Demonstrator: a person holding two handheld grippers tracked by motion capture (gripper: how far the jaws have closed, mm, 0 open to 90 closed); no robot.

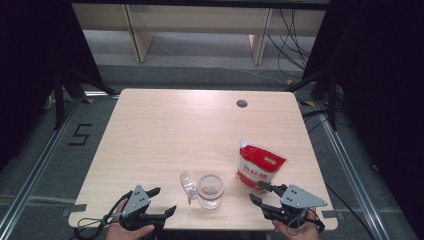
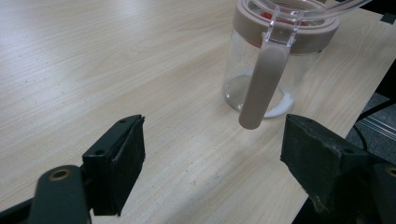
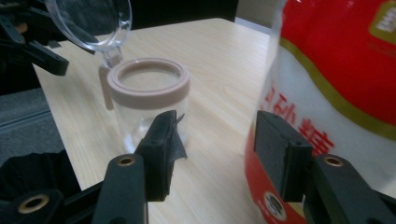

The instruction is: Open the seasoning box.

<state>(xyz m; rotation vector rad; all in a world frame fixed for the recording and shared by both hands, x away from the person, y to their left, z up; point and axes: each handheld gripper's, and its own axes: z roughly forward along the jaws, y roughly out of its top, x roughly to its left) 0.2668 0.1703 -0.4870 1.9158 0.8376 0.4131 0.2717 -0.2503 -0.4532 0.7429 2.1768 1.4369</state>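
A clear glass jar (image 1: 210,191) with a beige collar stands near the table's front edge, its clear hinged lid (image 1: 187,184) flipped open to the left. A red and white pouch (image 1: 260,167) with a spout stands just right of it. My left gripper (image 1: 166,200) is open at the front left, pointing at the jar (image 2: 280,56), with nothing between its jaws (image 2: 215,126). My right gripper (image 1: 256,191) is open at the front right, in the gap between jar (image 3: 149,93) and pouch (image 3: 341,74). Its jaws (image 3: 217,123) hold nothing; the pouch's edge lies right behind one jaw.
The light wooden table (image 1: 200,130) has a round cable hole (image 1: 242,103) at the back right. Wooden furniture legs (image 1: 137,35) and cables lie on the floor beyond it. A floor marking (image 1: 80,135) sits left of the table.
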